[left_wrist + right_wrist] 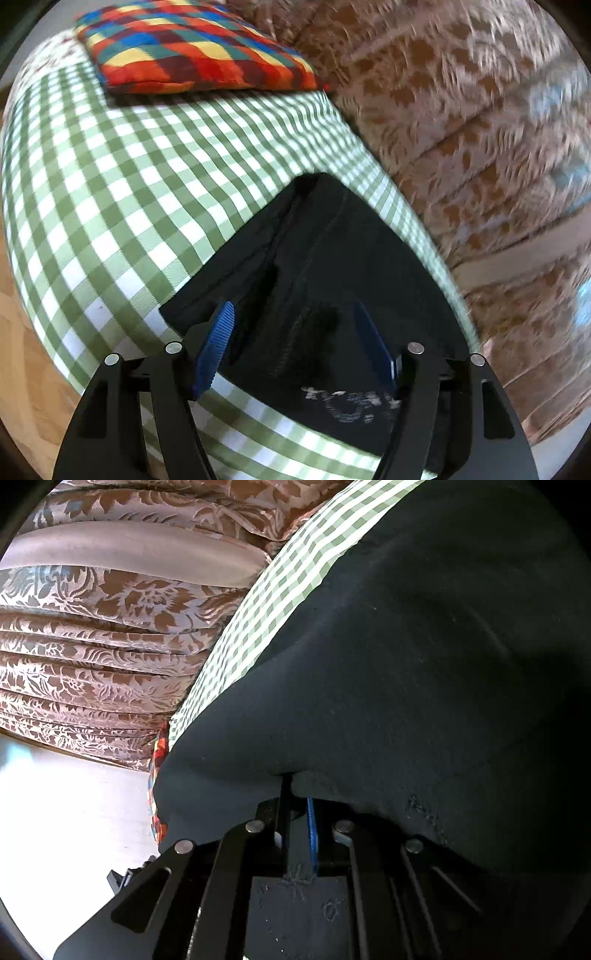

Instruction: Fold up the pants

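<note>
Left gripper (295, 332) stands part open above the black pants (314, 266), its blue pads (216, 347) clear of the fabric on both sides; nothing is held. Folded cloth lies directly beneath and ahead of the fingers, one corner pointing away from the camera, with a pale printed mark near the right finger. Right gripper (297, 786) is closed tight on an edge of the same pants (406, 664), the fabric pinched between the fingers and draping over and around them, filling most of that view. Pants rest on a green-checked cloth (110, 184) covering the worktop. Multicoloured checked cushion (192, 48) sits at the far end of the cloth, well apart from the garment. Brown patterned curtain (461, 129) hangs beside the worktop.
</note>
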